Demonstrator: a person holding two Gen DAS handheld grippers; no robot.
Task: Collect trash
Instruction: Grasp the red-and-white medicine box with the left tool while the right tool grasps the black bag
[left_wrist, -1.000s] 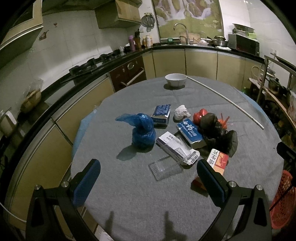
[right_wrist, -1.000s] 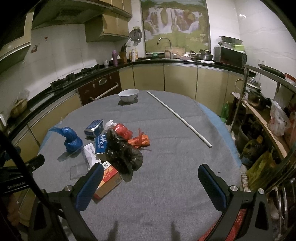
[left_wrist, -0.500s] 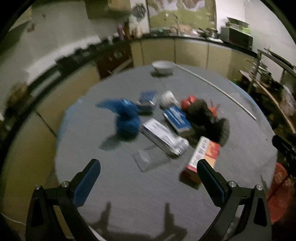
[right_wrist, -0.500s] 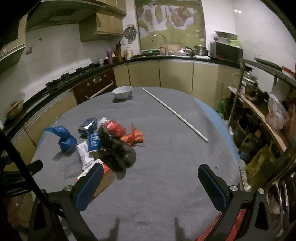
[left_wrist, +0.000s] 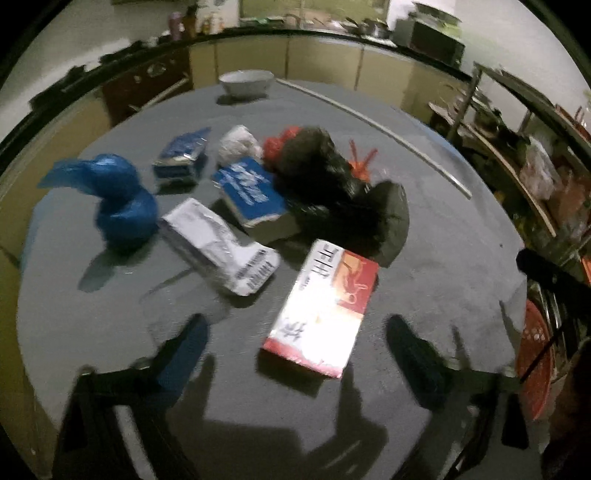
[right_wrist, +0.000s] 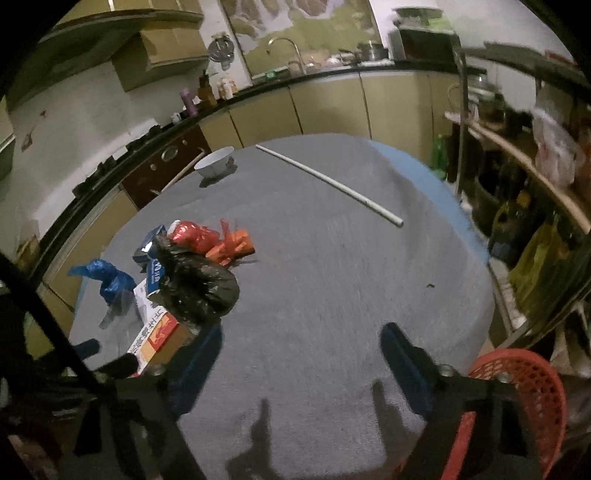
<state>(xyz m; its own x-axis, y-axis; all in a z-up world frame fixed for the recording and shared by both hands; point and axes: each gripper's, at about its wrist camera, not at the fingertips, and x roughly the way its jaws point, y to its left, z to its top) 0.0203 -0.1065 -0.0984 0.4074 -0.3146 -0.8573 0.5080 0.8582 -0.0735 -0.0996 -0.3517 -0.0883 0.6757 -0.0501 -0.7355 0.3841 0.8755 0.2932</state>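
Trash lies in a heap on the grey round table (left_wrist: 450, 266): a red and white carton (left_wrist: 321, 306), a white packet (left_wrist: 218, 243), a blue box (left_wrist: 251, 195), a knotted blue bag (left_wrist: 118, 206), a black bag (left_wrist: 332, 184) and a red bag (left_wrist: 277, 146). My left gripper (left_wrist: 299, 350) hangs just above the carton's near end, jaws closing, pads clear of it. My right gripper (right_wrist: 304, 354) is over bare cloth to the right of the black bag (right_wrist: 199, 284) and carton (right_wrist: 155, 336), jaws closing on nothing.
A white bowl (left_wrist: 245, 79) and a long white rod (left_wrist: 373, 125) lie at the far side of the table. A red mesh basket (right_wrist: 517, 391) stands off the table's near right edge. Shelves with bags and bottles (right_wrist: 535, 236) crowd the right.
Both grippers have dropped and tipped down toward the table, so the trash looms larger. Both pairs of fingers have drawn closer together. The trash itself has not moved.
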